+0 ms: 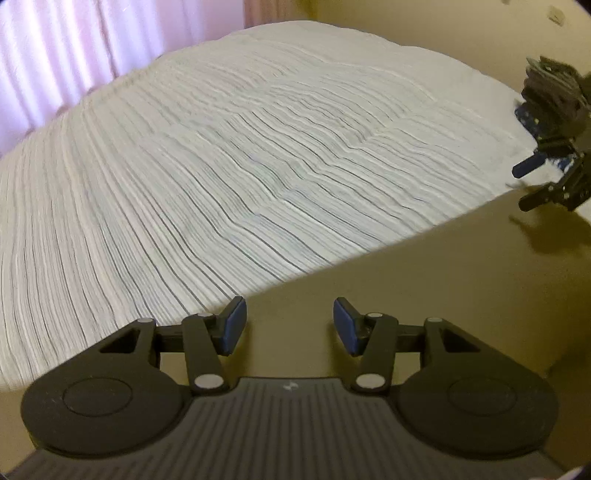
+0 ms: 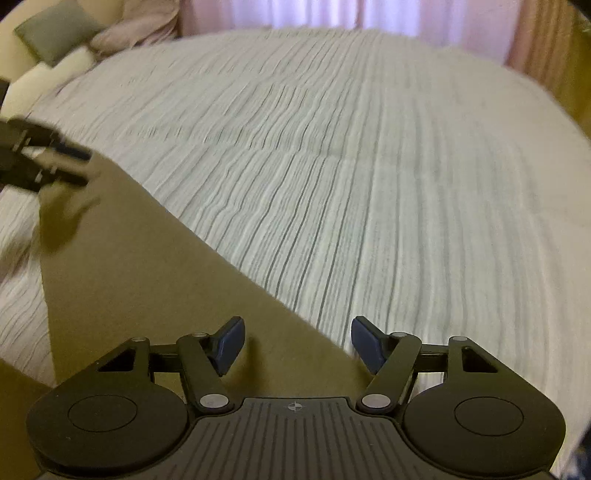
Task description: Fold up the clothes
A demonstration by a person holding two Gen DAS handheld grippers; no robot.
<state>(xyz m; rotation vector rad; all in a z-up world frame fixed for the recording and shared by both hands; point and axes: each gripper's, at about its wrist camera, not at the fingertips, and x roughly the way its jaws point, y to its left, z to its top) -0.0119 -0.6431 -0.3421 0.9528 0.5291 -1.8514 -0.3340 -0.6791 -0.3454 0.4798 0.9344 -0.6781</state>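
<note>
An olive-green garment (image 1: pixel 406 280) lies flat on the white ribbed bedspread (image 1: pixel 221 166). My left gripper (image 1: pixel 290 326) hovers open just above the garment near its diagonal edge, with nothing between its blue pads. In the right wrist view the same olive garment (image 2: pixel 147 280) fills the lower left. My right gripper (image 2: pixel 297 345) is open over the garment's edge, its right finger above the bedspread (image 2: pixel 406 184). Each gripper shows in the other's view: the right gripper (image 1: pixel 524 184) at the far right, and the left gripper (image 2: pixel 83 166), blurred, at the far left. Both are open.
A grey pillow (image 2: pixel 55 33), a pink pillow (image 2: pixel 140 26) and a white pillow (image 2: pixel 48 77) sit at the head of the bed. Pink curtains (image 1: pixel 74 44) hang behind the bed. A dark bundle (image 1: pixel 554 96) shows above the right gripper; I cannot tell what it is.
</note>
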